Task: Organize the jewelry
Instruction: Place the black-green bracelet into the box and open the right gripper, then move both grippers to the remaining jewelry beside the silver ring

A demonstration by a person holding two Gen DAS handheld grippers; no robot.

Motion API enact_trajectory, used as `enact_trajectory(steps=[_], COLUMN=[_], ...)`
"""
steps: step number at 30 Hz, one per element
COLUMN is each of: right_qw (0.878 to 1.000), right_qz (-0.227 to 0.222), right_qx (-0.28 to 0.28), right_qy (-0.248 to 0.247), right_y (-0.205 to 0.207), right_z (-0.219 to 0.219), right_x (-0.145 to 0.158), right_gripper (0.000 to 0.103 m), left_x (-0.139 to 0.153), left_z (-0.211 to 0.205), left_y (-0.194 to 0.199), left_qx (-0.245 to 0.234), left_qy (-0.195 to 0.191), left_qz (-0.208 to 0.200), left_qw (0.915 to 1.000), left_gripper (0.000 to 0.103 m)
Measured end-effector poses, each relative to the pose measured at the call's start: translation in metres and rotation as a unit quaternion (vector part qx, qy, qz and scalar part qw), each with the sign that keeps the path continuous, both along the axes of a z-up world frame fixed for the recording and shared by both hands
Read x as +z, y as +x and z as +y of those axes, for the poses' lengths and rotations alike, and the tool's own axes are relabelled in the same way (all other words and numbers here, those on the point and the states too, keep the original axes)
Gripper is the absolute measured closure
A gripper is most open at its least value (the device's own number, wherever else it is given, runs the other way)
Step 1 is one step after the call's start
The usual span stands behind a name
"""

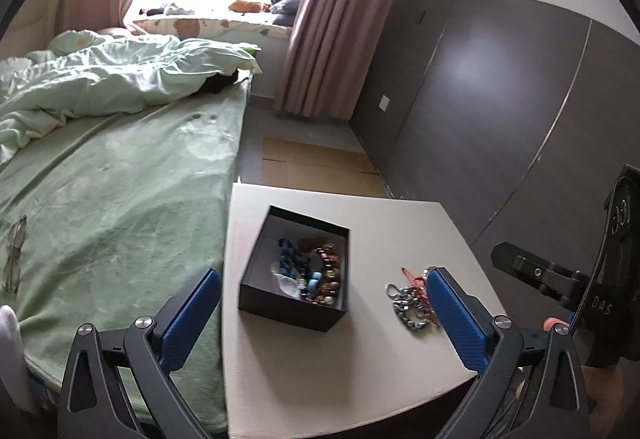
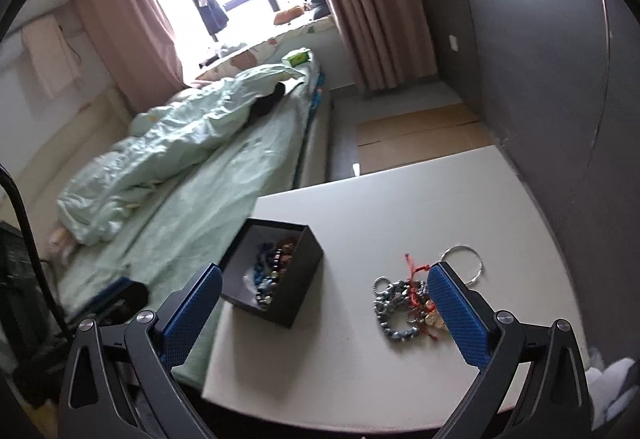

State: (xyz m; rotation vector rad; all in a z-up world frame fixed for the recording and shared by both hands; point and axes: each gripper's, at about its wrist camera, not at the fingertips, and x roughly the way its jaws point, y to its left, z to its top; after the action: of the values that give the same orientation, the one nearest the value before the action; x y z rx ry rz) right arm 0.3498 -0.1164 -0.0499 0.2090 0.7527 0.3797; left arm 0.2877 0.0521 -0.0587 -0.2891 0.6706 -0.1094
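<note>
Both grippers, left (image 1: 320, 313) and right (image 2: 324, 313), are released, empty; bead bracelets (image 2: 400, 309) lie beside the black box (image 2: 276, 279).

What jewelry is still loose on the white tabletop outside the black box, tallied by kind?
Plain silver metal ring bangle: 1
Red cord bracelet with gold charms: 1
Grey-blue beaded bracelets, tangled in a pile: at least 1, exact count unclear
Total: at least 3 pieces outside the black open-top box
</note>
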Motion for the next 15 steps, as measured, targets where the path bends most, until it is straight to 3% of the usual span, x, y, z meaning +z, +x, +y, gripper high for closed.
enact_trajectory(steps=[15], right_qw=[0.999], right_qz=[-0.016], right_qx=[-0.014], right_qy=[0.027], right_y=[-0.010], right_z=[-0.077], right_x=[-0.003], right_gripper=[0.000], left_x=[0.002], left_z=[-0.065], left_y=[0.014], left_qx=[-0.034], left_qy=[0.027], left_qz=[0.004], left_qw=[0.9991], left_gripper=[0.000])
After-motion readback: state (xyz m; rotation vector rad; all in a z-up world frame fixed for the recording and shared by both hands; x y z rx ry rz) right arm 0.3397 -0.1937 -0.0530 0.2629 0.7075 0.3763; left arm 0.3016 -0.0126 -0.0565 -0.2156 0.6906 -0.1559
